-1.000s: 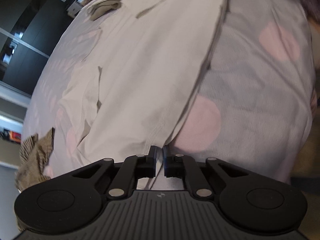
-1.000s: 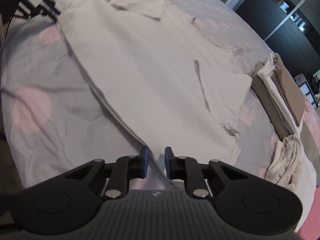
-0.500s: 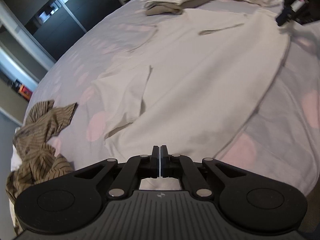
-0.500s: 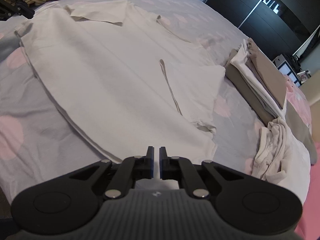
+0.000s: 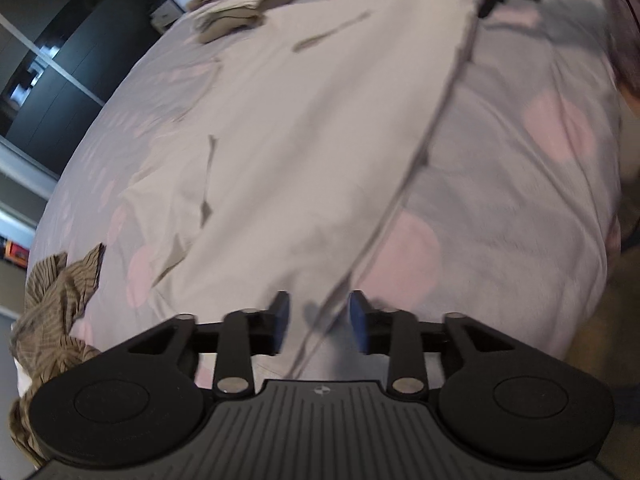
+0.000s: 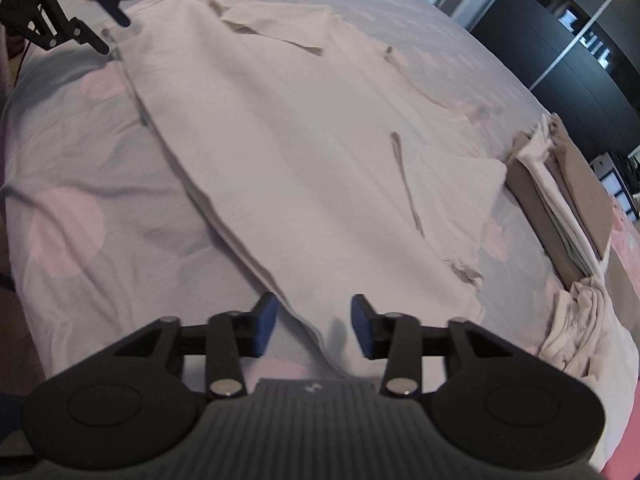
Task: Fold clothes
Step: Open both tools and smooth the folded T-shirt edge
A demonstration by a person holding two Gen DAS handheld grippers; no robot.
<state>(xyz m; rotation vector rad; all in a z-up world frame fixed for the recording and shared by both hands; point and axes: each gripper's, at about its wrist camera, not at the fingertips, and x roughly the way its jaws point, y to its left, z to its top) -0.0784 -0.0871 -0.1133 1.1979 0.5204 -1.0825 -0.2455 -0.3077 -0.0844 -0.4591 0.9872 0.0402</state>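
Both the left gripper (image 5: pixel 318 322) and the right gripper (image 6: pixel 314 326) have just been opening, jaws apart over the near hem of the white garment (image 6: pixel 304 160), pads clear of it. The garment lies flat across the spotted bedspread (image 6: pixel 80 184); a folded stack (image 6: pixel 568 208) sits beyond on the right, and a striped brown garment (image 5: pixel 56 300) lies crumpled at the far left.
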